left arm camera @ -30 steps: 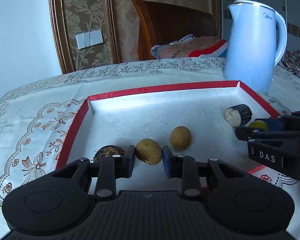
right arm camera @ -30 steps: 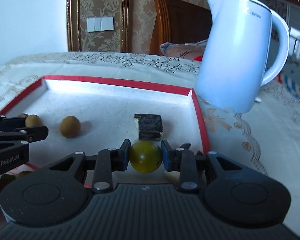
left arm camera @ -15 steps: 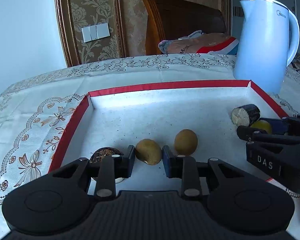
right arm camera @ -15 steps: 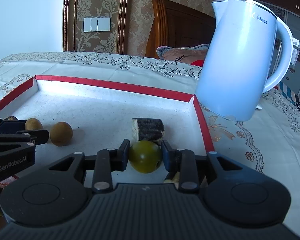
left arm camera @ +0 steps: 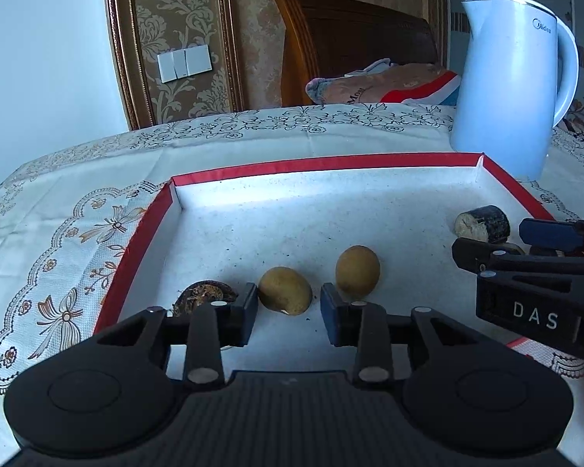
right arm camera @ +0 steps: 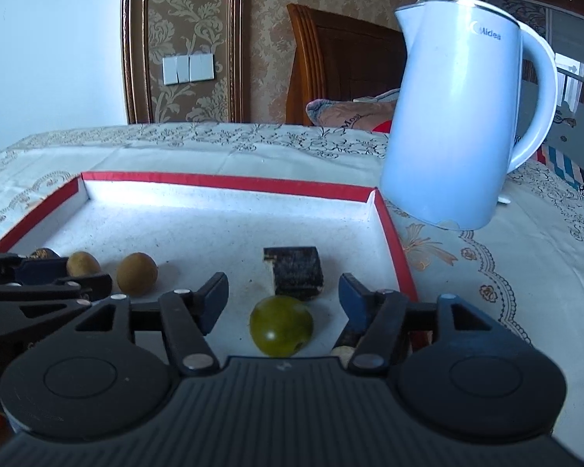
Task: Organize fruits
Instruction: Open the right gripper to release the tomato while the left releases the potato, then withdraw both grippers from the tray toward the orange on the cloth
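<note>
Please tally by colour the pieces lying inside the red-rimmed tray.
Tan-brown round fruits: 2
Green round fruit: 1
Dark-skinned cut chunk: 1
Dark mottled piece, partly hidden: 1
Total: 5

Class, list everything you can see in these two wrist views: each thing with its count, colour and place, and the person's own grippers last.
tray: 1, white with red rim, on the tablecloth
brown fruits: 2, yellow-brown, side by side in the tray
green fruit: 1, green, in the tray between the right gripper's fingers
dark fruit: 1, dark brown, tray's near left corner
cane piece: 1, black skin and pale cut end, beyond the green fruit
kettle: 1, pale blue, right of the tray
tablecloth: 1, cream, patterned
chair: 1, brown wood, behind the table
switches: 1 panel, white, on the wall
left gripper: 1, black, just opening around a brown fruit
right gripper: 1, black, just opened off the green fruit
</note>
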Demonstrator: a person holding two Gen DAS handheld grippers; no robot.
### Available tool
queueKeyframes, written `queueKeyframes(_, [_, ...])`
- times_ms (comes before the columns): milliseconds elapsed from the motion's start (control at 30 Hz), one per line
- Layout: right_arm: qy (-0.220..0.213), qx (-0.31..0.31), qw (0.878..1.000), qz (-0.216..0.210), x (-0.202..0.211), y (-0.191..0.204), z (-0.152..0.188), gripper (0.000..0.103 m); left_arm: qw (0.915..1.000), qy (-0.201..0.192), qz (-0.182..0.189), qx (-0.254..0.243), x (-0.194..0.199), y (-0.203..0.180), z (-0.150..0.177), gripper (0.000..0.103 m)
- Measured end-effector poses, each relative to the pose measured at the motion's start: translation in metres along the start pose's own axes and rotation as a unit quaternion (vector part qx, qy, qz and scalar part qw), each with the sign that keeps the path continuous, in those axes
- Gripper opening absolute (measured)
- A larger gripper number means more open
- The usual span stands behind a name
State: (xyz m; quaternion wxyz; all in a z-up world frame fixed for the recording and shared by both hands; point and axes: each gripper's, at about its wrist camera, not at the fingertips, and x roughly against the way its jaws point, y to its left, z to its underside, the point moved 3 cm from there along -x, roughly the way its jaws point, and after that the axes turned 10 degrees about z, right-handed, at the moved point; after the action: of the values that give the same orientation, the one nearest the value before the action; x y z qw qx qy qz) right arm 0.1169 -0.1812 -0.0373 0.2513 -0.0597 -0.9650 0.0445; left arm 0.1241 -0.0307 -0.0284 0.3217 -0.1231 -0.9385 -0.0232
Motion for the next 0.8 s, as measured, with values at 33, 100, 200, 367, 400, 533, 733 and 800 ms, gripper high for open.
queueKeyframes(33, [-0.001,-0.005,1.0,-0.002,0.002,-0.001,0.0,0.068,1.0,-0.002,0.004,0.001,0.002,0.0,0.0,0.046])
queueKeyframes(100, [-0.005,-0.014,1.0,-0.009,0.006,-0.003,0.0,0.071,0.9999,-0.013,0.005,0.0,0.008,-0.001,0.001,0.053])
queueKeyframes(200, [-0.018,-0.02,1.0,-0.007,0.015,-0.007,0.001,0.078,0.9992,-0.037,-0.006,-0.011,0.02,-0.002,0.002,0.055])
queueKeyframes(367, [-0.037,-0.043,0.998,-0.014,0.033,-0.017,0.004,0.081,0.9971,-0.071,-0.026,-0.011,0.045,0.008,0.01,0.067])
queueKeyframes(400, [-0.038,-0.049,0.998,-0.018,0.037,-0.02,0.006,0.081,0.9965,-0.077,-0.028,-0.01,0.052,0.011,0.013,0.067])
queueKeyframes(533, [-0.042,-0.063,0.997,-0.034,0.054,-0.028,0.018,0.081,0.9952,-0.092,-0.023,0.026,0.074,0.031,0.023,0.067])
queueKeyframes(733, [-0.043,-0.07,0.995,-0.053,0.074,-0.033,0.038,0.086,0.9948,-0.09,-0.027,0.038,0.094,0.045,0.051,0.068])
queueKeyframes(800, [-0.048,-0.075,0.994,-0.057,0.079,-0.036,0.041,0.086,0.9953,-0.085,-0.019,0.042,0.098,0.048,0.057,0.07])
